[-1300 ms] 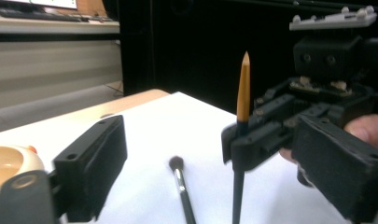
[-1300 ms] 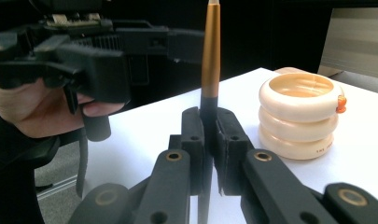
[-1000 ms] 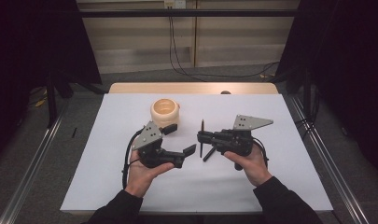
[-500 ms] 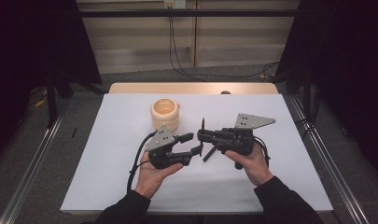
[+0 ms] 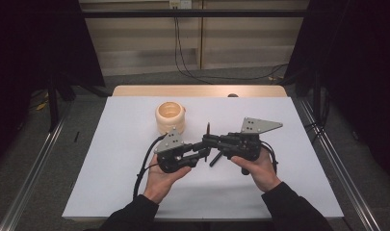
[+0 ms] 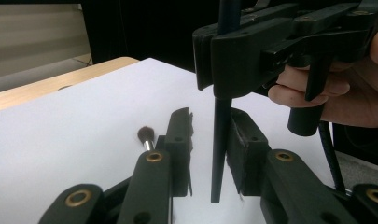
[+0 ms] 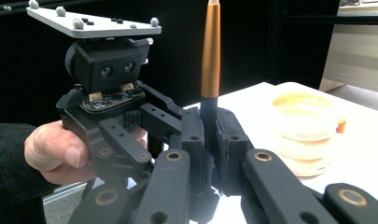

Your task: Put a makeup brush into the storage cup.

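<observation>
Your right gripper had its jaws squeezed tight on a thin stick. The stick was dark at the bottom and gold at the top. It stood almost straight up, in the air over the middle of the white tabletop.

Your left gripper was just beside it. Its jaws had just been closing, with the low end of the stick between them. They did not pinch it yet. One jaw looked like it touched the stick, and there was a gap on the other side.

Here is what could go wrong. The left jaws were down near the very end of the stick. If they shut there, they might catch only the tip, and the stick could slip out. If the right jaws let go too soon, the stick could fall onto the tabletop. If you pushed sideways, the stick could tip or twist in the right jaws.

A round wooden cup stood farther back on the tabletop, apart from both grippers. It looked empty, but its bottom was hard to see. A small brush seemed to lie on the tabletop past the left jaws.
</observation>
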Demonstrator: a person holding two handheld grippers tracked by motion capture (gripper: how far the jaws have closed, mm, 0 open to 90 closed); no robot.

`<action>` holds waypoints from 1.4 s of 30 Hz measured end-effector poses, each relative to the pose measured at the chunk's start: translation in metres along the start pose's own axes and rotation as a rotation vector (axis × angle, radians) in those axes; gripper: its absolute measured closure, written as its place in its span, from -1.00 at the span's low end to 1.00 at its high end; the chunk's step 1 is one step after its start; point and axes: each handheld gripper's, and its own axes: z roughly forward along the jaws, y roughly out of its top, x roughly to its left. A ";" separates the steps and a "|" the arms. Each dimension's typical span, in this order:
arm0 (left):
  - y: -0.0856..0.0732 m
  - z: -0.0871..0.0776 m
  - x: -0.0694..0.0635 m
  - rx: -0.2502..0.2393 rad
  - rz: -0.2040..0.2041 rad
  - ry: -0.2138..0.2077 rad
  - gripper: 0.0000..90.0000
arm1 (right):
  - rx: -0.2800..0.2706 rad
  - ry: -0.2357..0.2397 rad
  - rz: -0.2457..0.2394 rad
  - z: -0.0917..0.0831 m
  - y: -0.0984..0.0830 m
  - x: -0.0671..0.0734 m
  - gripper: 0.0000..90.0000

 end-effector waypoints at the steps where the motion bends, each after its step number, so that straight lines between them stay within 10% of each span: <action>1: 0.000 0.000 0.001 -0.002 -0.008 -0.019 0.60 | 0.000 0.000 0.000 0.000 0.000 0.000 0.85; 28: 0.001 0.000 0.002 -0.020 -0.057 -0.053 0.87 | -0.015 0.004 -0.001 0.001 -0.002 0.000 0.66; 42: 0.002 -0.005 0.005 -0.032 -0.042 -0.025 0.87 | -0.047 -0.049 0.024 0.001 -0.003 0.003 -0.55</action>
